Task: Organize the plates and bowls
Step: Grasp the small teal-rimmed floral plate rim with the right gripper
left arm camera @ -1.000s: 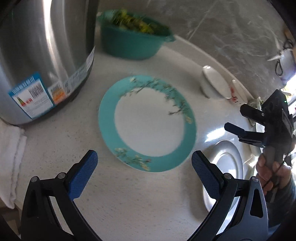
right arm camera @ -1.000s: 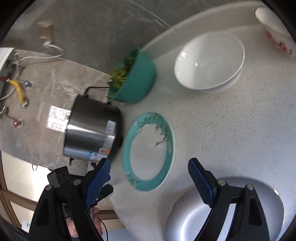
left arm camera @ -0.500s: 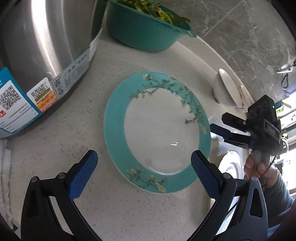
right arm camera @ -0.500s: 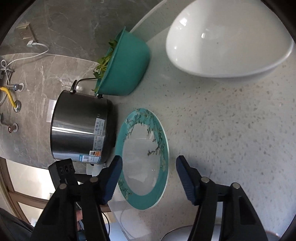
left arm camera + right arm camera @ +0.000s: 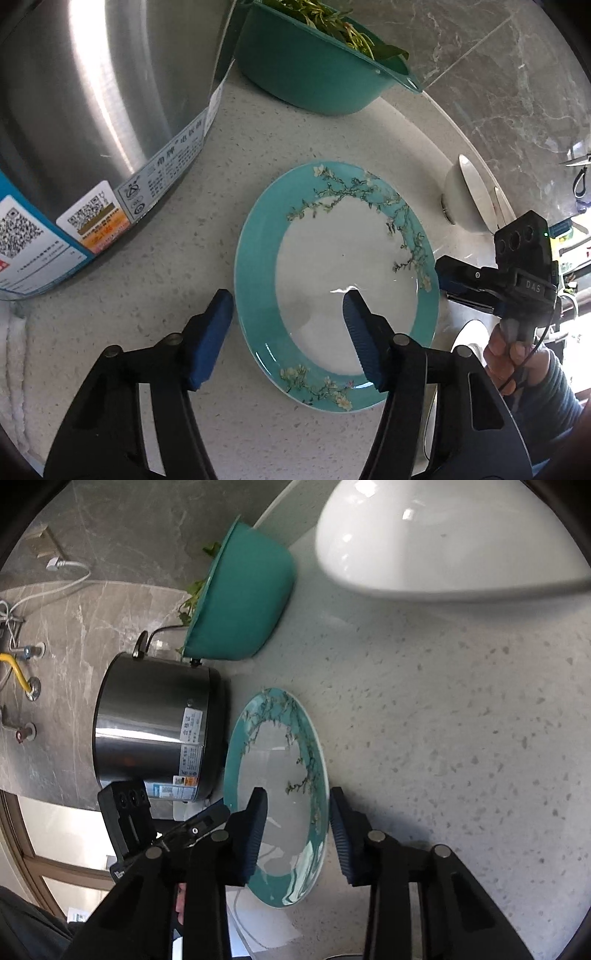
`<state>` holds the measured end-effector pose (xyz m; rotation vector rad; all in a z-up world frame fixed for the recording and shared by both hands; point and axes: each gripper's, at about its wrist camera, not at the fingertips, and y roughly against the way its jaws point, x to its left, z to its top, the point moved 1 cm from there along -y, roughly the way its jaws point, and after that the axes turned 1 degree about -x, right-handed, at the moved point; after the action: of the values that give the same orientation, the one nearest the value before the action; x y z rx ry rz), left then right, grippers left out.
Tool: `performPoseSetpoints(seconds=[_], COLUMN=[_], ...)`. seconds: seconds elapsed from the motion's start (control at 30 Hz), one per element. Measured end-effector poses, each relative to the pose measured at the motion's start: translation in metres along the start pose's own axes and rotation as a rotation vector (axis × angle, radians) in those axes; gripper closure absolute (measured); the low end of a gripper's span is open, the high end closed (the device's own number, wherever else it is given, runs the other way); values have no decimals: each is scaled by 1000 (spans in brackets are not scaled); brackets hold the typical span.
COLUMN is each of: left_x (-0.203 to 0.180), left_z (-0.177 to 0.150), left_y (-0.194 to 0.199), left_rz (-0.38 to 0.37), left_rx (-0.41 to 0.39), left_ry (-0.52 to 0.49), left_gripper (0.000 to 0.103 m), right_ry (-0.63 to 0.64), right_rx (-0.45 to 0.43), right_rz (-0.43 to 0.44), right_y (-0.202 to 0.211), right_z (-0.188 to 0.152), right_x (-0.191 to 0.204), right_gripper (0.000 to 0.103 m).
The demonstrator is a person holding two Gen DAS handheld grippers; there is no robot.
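Closing from opposite sides, both grippers, left (image 5: 288, 306) and right (image 5: 297, 806), are straddling the teal plate's (image 5: 258, 295) rim; contact unclear.

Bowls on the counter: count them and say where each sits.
2 for certain: a teal bowl of greens beside the steel pot, and a white bowl farther along the counter. The left view hints another behind it.

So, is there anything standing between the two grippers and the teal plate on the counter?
No, nothing visible does. The left gripper and the right gripper are each closing over opposite edges of the teal plate, its rim between their pads, not yet pinched. The steel pot stands off to one side.
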<state>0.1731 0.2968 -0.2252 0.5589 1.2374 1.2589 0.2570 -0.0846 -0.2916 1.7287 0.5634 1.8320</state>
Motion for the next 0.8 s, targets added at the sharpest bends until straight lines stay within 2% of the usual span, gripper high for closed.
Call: performPoseSetpoints(seconds=[0.1,0.17,0.23,0.3,0.37,0.53,0.8], left_x=[2,4,7,8,9,13,11], left_z=[0,-2,-6,-6,-7,-8,-9], left_y=[2,4,8,8,8,8,8], left_rz=[0,4,6,9,15,46,21], left_rx=[-1,0,0,2,3,4,0], left_ry=[1,1,-5,-5,-8,-12,-24], left_gripper=[50,62,65,67,73,89,90], right_ry=[15,14,19,18,19,55,31], right_rx=[-2,0,3,6,9,-14,-49], right_rz=[-4,-9,-21,-48,-89,-163,-187], right_y=[-2,-1,-2,-2,-2,0,8], right_z=[1,2,2,3,3,0,-5], right_x=[2,2,3,4,3,11,9], right_gripper=[66,68,71,86,94,93,92])
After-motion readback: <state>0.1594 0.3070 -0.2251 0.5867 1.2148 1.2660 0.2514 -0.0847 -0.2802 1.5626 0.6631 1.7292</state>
